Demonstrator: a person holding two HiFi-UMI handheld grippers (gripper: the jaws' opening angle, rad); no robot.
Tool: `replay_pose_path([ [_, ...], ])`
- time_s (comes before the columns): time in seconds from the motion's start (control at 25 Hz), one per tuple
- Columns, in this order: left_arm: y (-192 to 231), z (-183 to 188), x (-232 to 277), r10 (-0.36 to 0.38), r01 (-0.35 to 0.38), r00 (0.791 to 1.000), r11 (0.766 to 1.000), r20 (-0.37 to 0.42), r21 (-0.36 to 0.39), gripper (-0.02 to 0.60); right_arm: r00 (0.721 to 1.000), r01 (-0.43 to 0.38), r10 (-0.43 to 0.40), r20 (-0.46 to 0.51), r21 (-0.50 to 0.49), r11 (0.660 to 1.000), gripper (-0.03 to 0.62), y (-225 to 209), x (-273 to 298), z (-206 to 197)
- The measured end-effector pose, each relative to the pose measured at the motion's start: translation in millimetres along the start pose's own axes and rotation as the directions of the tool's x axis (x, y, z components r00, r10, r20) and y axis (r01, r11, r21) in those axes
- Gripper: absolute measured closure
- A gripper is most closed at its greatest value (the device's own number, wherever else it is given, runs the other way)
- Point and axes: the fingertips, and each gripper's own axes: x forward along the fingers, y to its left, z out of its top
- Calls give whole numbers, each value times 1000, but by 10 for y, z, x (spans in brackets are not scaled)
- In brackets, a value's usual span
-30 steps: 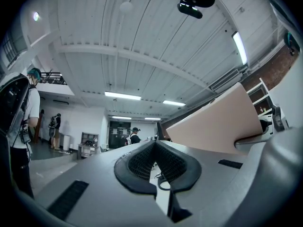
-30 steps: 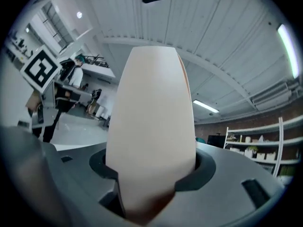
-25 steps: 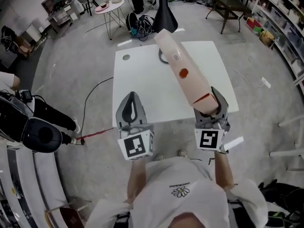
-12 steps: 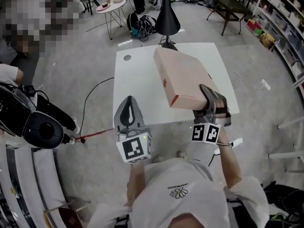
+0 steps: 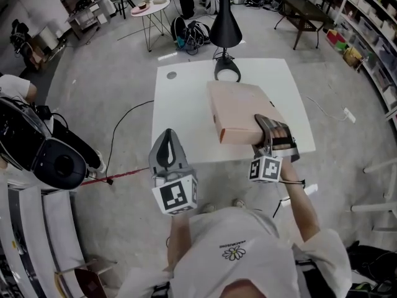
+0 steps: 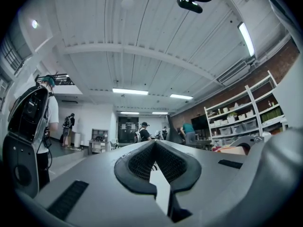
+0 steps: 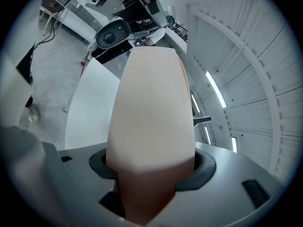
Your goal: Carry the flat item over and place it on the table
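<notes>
One flat box [image 5: 239,107] is lying almost level over the white table [image 5: 180,117], with its wide face up. Its long side is running from the right gripper [image 5: 270,129] away toward the far edge, where one black lamp [image 5: 226,30] is standing. I cannot tell if the box is touching the table. The right gripper is squeezing the box's near end. The left gripper [image 5: 169,143] is hanging by the table's near edge, jaws pressed together, holding nothing. A grey floor [image 5: 105,92] is spreading all around, with one small round table [image 5: 149,6] far off and shelves [image 5: 372,23] lining the right side.
</notes>
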Motion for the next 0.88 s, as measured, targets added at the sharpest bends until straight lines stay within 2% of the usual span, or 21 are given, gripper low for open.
replay_pose_path([
  [0.28,105,-73,-66,20,-20,1000,1000,-22,3,566,999,-18,17,-27,-56,998,299,260,241,-62],
  [0.52,127,-60,-48,26,-26,999,1000,-26,4,566,999,-47,45,-30,-65,997,299,413,428,-77],
  [0.72,145,-61,-76,29,-29,999,1000,-26,2,566,998,-52,47,-43,-135,989,299,535,529,-46],
  [0.88,159,-72,-88,30,-30,999,1000,-27,0,566,998,-55,48,-50,-150,987,299,572,589,-33],
])
